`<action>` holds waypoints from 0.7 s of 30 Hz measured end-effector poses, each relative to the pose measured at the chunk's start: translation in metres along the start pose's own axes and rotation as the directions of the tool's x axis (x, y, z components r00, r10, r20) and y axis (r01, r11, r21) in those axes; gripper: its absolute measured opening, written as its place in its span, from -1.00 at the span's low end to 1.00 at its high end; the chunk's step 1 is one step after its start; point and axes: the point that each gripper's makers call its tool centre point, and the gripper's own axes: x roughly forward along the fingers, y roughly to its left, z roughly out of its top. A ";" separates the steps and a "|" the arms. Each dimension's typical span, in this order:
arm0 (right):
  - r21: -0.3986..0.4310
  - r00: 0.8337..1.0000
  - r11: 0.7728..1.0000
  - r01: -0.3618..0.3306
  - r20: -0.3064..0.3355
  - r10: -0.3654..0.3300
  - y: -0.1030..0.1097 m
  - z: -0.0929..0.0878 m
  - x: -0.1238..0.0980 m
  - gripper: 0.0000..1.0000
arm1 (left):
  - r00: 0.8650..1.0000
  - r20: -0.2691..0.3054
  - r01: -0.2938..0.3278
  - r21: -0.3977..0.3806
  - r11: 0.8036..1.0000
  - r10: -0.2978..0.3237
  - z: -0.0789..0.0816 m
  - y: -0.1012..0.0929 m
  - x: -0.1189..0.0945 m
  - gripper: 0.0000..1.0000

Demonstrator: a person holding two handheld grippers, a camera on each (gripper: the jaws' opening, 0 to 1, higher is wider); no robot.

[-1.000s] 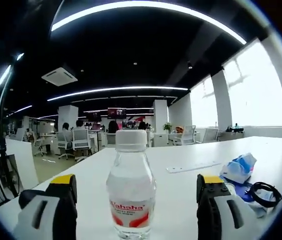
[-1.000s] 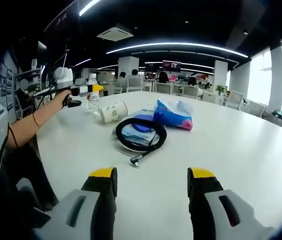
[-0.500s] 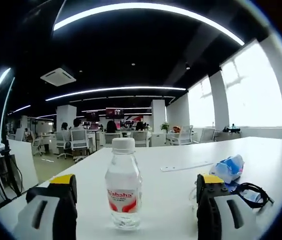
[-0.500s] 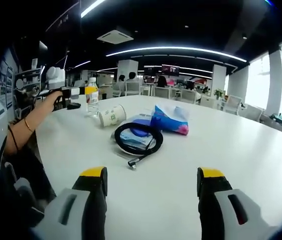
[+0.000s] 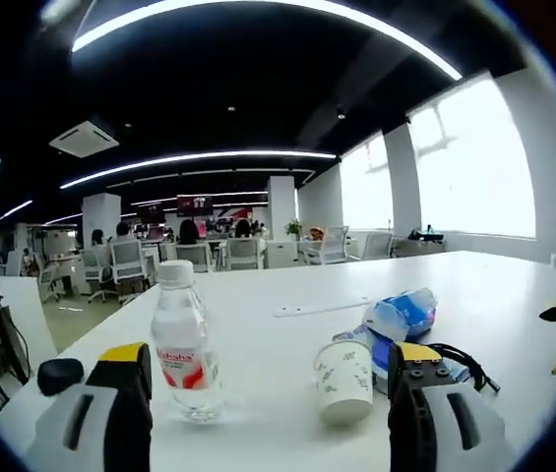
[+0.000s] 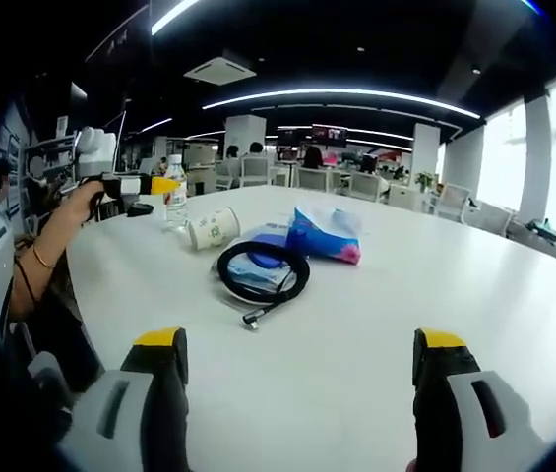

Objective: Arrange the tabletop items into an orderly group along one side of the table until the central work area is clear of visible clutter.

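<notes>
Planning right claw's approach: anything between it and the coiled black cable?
Bare white tabletop lies between the open right claw and the coiled black cable, seen in the right gripper view.

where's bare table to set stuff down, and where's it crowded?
Bare: the broad stretch of white table between the right gripper and the cable coil, running to the far edge. Crowded: the cluster of water bottle, paper cup, cable coil and tissue pack, near the left gripper.

Coiled cable (image 6: 262,273) beside tissue pack (image 6: 322,236), cup (image 6: 211,228).
</notes>
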 end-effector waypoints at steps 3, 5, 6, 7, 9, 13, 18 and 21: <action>0.000 1.000 1.000 0.002 0.001 -0.002 -0.001 0.000 0.000 0.85 | 0.998 -0.027 0.064 0.043 0.997 -0.063 0.000 -0.020 -0.001 0.97; 0.001 1.000 1.000 0.002 -0.001 -0.002 -0.001 -0.001 0.000 0.84 | 0.994 -0.056 0.093 0.065 0.994 -0.089 -0.002 -0.032 0.001 0.96; 0.002 1.000 1.000 0.002 -0.002 -0.002 -0.001 -0.002 0.000 0.84 | 0.992 -0.071 0.108 0.076 0.991 -0.102 -0.003 -0.038 0.001 0.96; 0.005 1.000 1.000 0.000 0.000 0.000 -0.001 -0.002 0.000 0.83 | 0.992 -0.068 0.111 0.091 0.990 -0.105 -0.002 -0.042 0.003 0.96; 0.005 1.000 1.000 -0.005 0.001 0.005 0.000 -0.002 -0.001 0.80 | 0.991 -0.078 0.120 0.108 0.987 -0.112 -0.002 -0.049 0.005 0.96; 0.018 1.000 1.000 -0.004 0.004 0.003 -0.002 -0.003 -0.003 0.76 | 0.983 -0.129 0.141 0.103 0.985 -0.127 -0.007 -0.056 0.012 0.89; 0.035 1.000 0.999 -0.001 0.015 0.000 -0.003 -0.004 -0.006 0.74 | 0.963 -0.220 0.182 0.108 0.977 -0.155 -0.019 -0.066 0.023 0.68; 0.038 1.000 0.999 0.008 0.004 -0.008 -0.005 -0.008 -0.006 0.73 | 0.946 -0.263 0.216 0.080 0.973 -0.189 -0.024 -0.072 0.029 0.65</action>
